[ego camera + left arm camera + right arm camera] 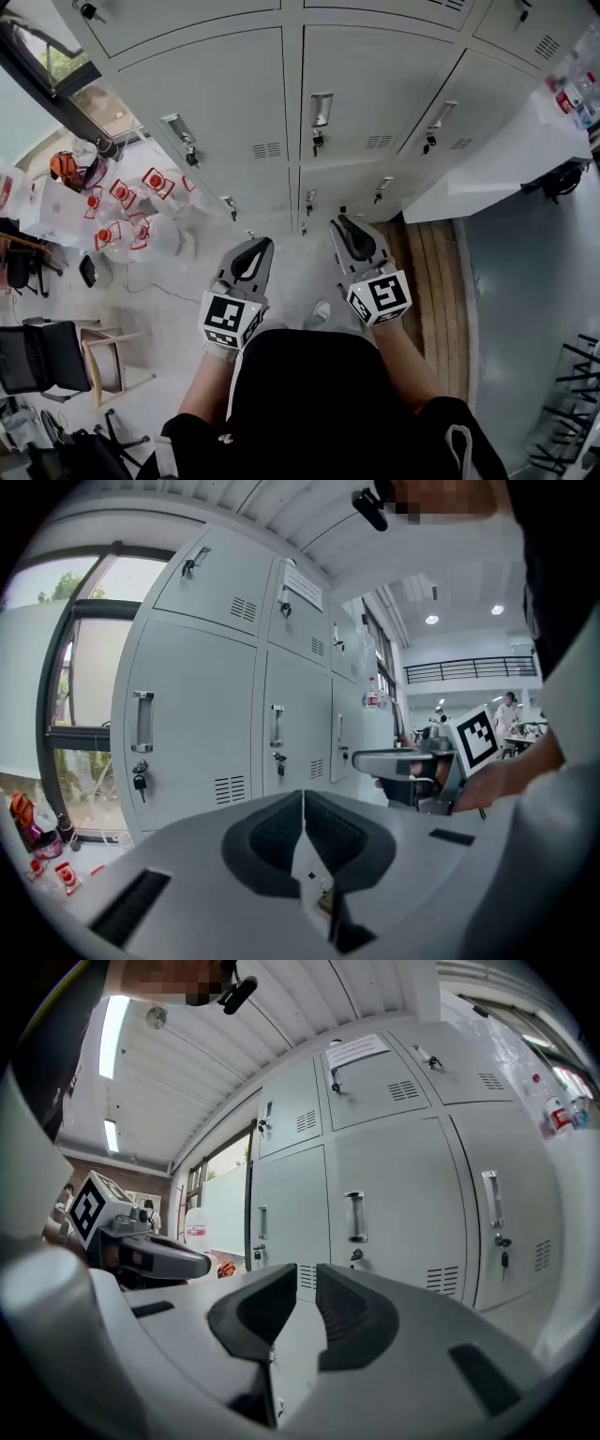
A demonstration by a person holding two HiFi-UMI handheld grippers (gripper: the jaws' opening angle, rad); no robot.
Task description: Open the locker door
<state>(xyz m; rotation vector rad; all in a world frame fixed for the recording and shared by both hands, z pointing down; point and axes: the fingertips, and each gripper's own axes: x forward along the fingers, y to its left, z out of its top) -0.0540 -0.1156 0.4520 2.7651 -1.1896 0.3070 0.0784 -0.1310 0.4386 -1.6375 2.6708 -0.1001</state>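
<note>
Facing the locker door (375,84) and well apart from it, the left hand-held gripper (255,251) and right hand-held gripper (349,234) hang low, jaws closed, both empty. Approach not yet begun. Next: raise 1 gripper to the handle (321,110), open the jaws, grip, pull.

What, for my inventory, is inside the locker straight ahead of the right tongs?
Its contents cannot be seen: the locker door is shut and covers them. Only the door's handle, lock and vent slits show.
</note>
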